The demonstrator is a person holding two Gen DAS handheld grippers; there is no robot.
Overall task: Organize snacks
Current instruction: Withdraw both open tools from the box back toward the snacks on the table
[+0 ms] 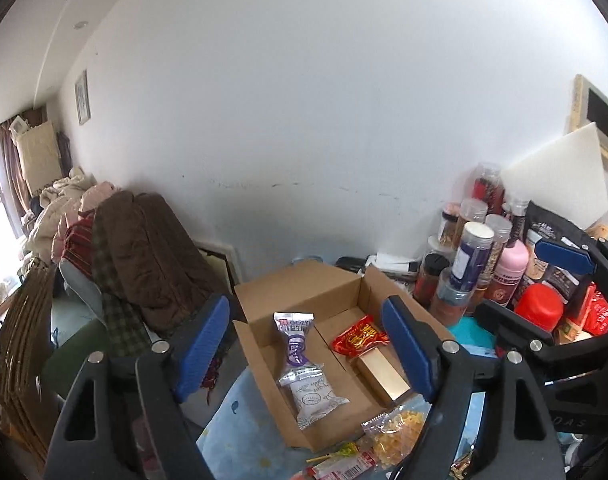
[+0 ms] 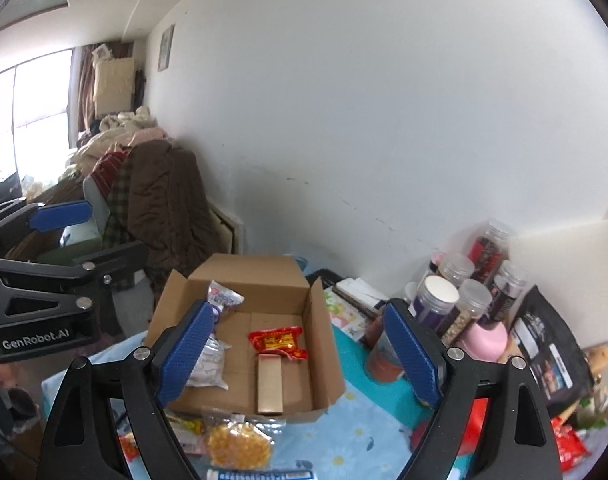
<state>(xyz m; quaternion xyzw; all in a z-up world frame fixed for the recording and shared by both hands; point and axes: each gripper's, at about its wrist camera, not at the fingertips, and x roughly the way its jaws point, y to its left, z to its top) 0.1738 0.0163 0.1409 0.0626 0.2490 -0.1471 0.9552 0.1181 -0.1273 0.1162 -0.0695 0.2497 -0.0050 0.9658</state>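
Only the right wrist view shows a blue tube (image 2: 260, 475) on the counter (image 2: 344, 432), while in both the cardboard box (image 1: 304, 292) holds a gold bar (image 1: 384, 376) lying lengthwise toward the wall beside a red packet (image 1: 358, 338), under the released, empty left gripper (image 1: 304, 348) and right gripper (image 2: 298, 356).

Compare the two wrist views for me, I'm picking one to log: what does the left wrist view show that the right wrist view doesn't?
Only the left wrist view shows the red cap among the clutter at right and the right gripper.

Only the right wrist view shows the blue-and-white tube at the bottom edge and the left gripper.

Both show the cardboard box holding the silver packet, red packet and gold box, with the yellow snack bag in front.
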